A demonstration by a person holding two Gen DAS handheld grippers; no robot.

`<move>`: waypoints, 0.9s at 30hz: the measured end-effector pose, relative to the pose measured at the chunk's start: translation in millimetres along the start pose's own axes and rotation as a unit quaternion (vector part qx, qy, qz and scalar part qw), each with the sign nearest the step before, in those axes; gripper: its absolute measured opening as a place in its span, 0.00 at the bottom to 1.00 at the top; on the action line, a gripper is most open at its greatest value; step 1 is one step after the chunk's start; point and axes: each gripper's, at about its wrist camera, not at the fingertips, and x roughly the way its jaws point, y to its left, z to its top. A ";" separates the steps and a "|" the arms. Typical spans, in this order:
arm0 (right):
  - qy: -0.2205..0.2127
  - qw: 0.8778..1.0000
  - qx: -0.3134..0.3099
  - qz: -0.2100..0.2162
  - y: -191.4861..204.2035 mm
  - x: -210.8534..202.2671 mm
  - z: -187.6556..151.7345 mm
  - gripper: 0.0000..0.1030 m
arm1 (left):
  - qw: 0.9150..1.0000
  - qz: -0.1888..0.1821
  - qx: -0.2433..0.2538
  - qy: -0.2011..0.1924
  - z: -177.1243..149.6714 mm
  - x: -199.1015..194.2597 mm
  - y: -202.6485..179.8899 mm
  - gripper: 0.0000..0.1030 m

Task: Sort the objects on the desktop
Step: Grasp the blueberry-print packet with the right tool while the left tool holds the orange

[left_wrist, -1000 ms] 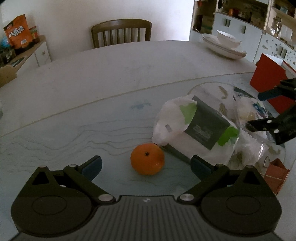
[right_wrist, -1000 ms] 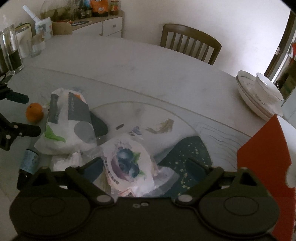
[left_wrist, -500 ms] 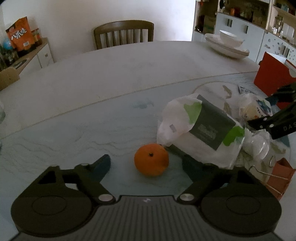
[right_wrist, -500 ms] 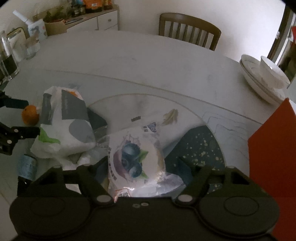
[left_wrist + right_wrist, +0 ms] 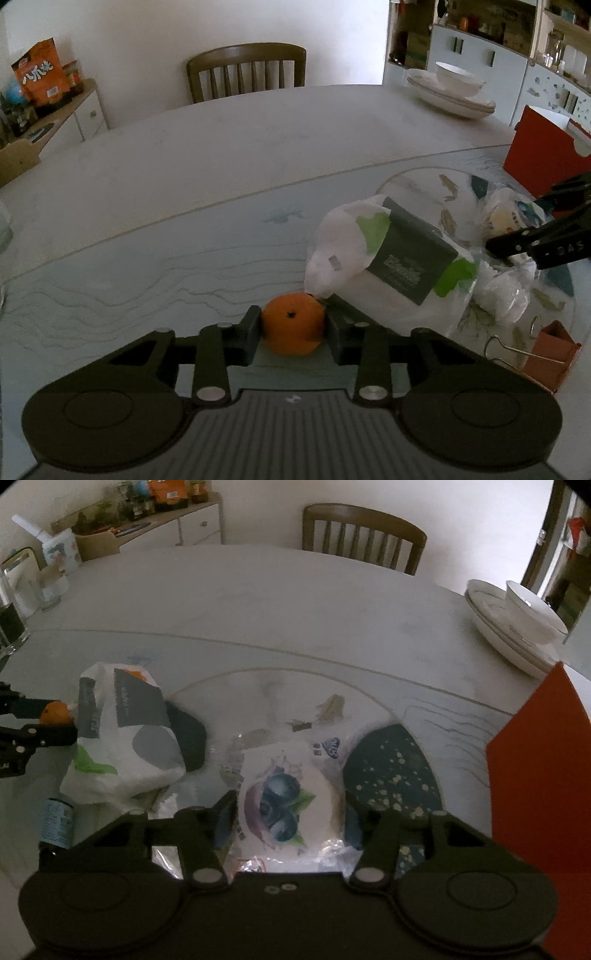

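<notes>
A small orange mandarin [image 5: 292, 325], dark stem dimple facing me, sits on the glass tabletop [image 5: 147, 280] clamped between the pads of my left claw [image 5: 291, 326]. Just beyond its right pad lies a white tissue pack [image 5: 380, 258] with green and grey patches, touching the fruit. Between the fingers of my right claw [image 5: 290, 812], whose jaws are closing, a clear-wrapped pastry printed with blueberries [image 5: 284, 805] fills the gap; I cannot tell whether the pads press it yet. A red box [image 5: 535, 757] stands to that claw's right.
</notes>
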 end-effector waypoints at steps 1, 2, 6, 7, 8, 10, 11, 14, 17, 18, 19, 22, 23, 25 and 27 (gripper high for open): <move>0.001 1.000 0.004 -0.001 -1.4 -1.2 -0.7 0.54 | 1.000 0.000 -0.002 0.001 0.3 -0.1 0.3 0.34; 0.001 1.000 0.009 -0.001 -2.8 -2.4 -1.6 0.54 | 1.000 0.000 -0.005 0.001 0.6 -0.3 0.3 0.34; -0.003 1.000 0.029 0.000 -9.5 -11.7 -5.2 0.53 | 1.000 0.003 -0.010 0.001 0.7 -4.0 0.1 0.34; -0.004 1.000 0.031 0.000 -10.0 -14.7 -5.6 0.53 | 1.000 0.003 -0.011 0.000 1.1 -5.7 0.3 0.34; -0.006 0.999 0.033 0.000 -10.8 -17.5 -6.4 0.53 | 1.000 0.002 -0.012 -0.001 1.2 -7.0 0.1 0.34; -0.009 0.999 0.037 -0.002 -12.0 -22.4 -7.5 0.53 | 1.000 0.002 -0.014 -0.004 2.0 -11.5 -0.7 0.34; -0.010 0.999 0.040 -0.003 -12.7 -24.9 -8.4 0.53 | 1.000 0.002 -0.014 -0.005 2.8 -13.8 -1.1 0.34; -0.015 0.999 0.049 -0.003 -15.9 -32.0 -11.2 0.52 | 1.000 0.000 -0.013 -0.008 4.7 -21.6 -3.8 0.34; -0.020 0.998 0.055 -0.002 -18.0 -40.5 -13.9 0.52 | 1.000 -0.002 -0.012 -0.012 5.8 -29.7 -7.6 0.34; -0.023 0.998 0.056 -0.001 -18.6 -43.1 -14.8 0.52 | 1.000 -0.002 -0.012 -0.013 5.5 -31.3 -9.2 0.34; -0.025 0.998 0.057 0.000 -19.5 -46.2 -15.6 0.52 | 1.000 -0.002 -0.014 -0.014 6.1 -34.4 -10.7 0.34; -0.032 0.998 0.061 0.001 -21.7 -55.6 -18.4 0.52 | 1.000 -0.007 -0.016 -0.017 8.8 -42.0 -15.2 0.34; -0.035 0.997 0.063 0.003 -22.4 -60.0 -19.5 0.52 | 1.000 -0.008 -0.015 -0.019 9.9 -44.9 -17.3 0.34; -0.041 0.997 0.065 0.006 -23.0 -68.0 -20.4 0.52 | 1.000 -0.009 -0.013 -0.022 11.8 -49.9 -22.0 0.34; -0.046 0.997 0.066 0.010 -24.6 -76.8 -21.7 0.52 | 1.000 -0.011 -0.010 -0.025 14.6 -54.2 -27.1 0.34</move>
